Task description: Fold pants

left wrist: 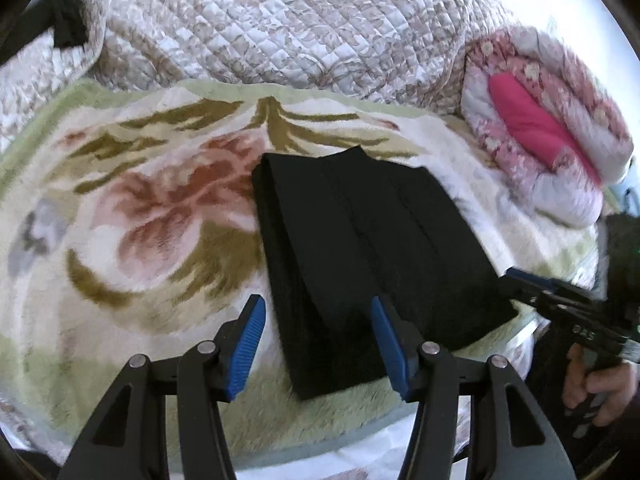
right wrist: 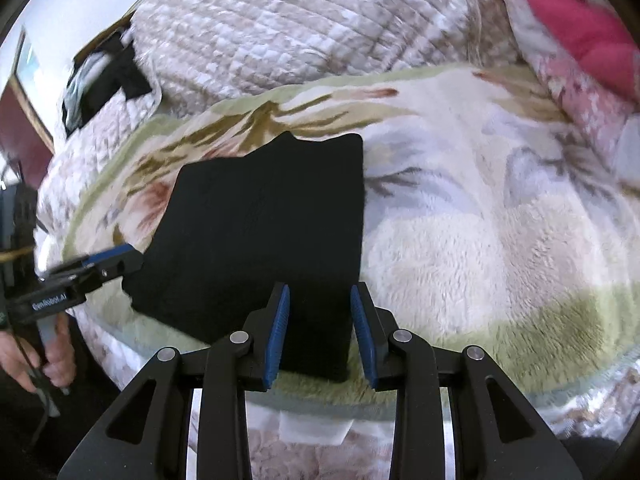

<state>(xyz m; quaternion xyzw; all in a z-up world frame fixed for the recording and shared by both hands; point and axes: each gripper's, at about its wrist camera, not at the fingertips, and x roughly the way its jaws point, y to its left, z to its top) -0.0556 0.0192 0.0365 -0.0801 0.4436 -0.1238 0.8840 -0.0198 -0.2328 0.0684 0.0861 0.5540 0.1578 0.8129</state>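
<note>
The black pants (left wrist: 372, 248) lie folded into a compact rectangle on a fluffy floral blanket (left wrist: 132, 208). My left gripper (left wrist: 318, 304) hovers over the near left corner of the bundle, its blue pads apart and gripping nothing. In the right wrist view the pants (right wrist: 260, 220) reach down between the pads of my right gripper (right wrist: 320, 290), which stands open just above their near right corner. Each gripper shows in the other's view: the right gripper (left wrist: 512, 274) at the pants' right edge, the left gripper (right wrist: 128, 254) at their left edge, both held by a hand.
A quilted beige cover (left wrist: 280, 24) is heaped behind the blanket. A rolled pink and white floral quilt (left wrist: 540, 128) lies at the back right. Dark clothing (right wrist: 104, 80) sits at the far left. The bed's near edge (right wrist: 312, 428) runs just below the grippers.
</note>
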